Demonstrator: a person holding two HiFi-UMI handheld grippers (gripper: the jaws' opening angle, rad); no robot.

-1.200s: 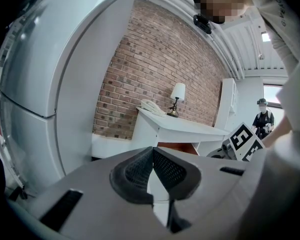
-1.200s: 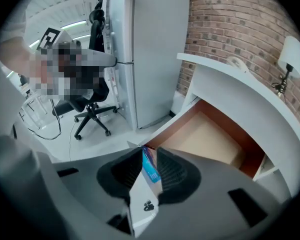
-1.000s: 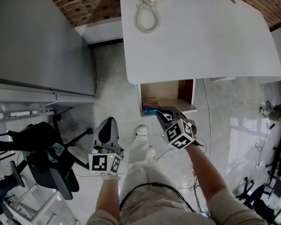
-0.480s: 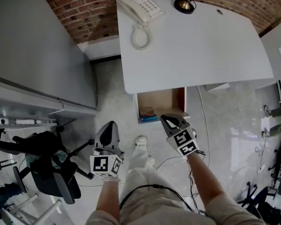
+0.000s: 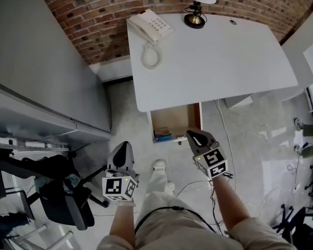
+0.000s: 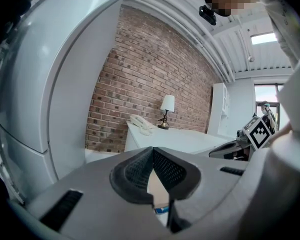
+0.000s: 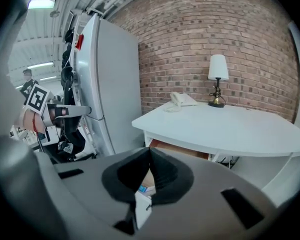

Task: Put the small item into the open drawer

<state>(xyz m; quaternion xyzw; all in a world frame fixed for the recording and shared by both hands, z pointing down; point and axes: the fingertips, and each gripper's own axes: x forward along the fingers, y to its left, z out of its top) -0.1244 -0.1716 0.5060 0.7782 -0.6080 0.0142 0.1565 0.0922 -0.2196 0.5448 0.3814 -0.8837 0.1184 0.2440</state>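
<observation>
2 grippers closed, nothing between jaws: left gripper point(image 5: 121, 149) near leg, right gripper point(image 5: 194, 135) just off front right corner of drawer point(image 5: 177, 121). Small blue item point(image 5: 163, 137) apparently inside, front left corner. Risk: right gripper bumps drawer, item slides.
</observation>
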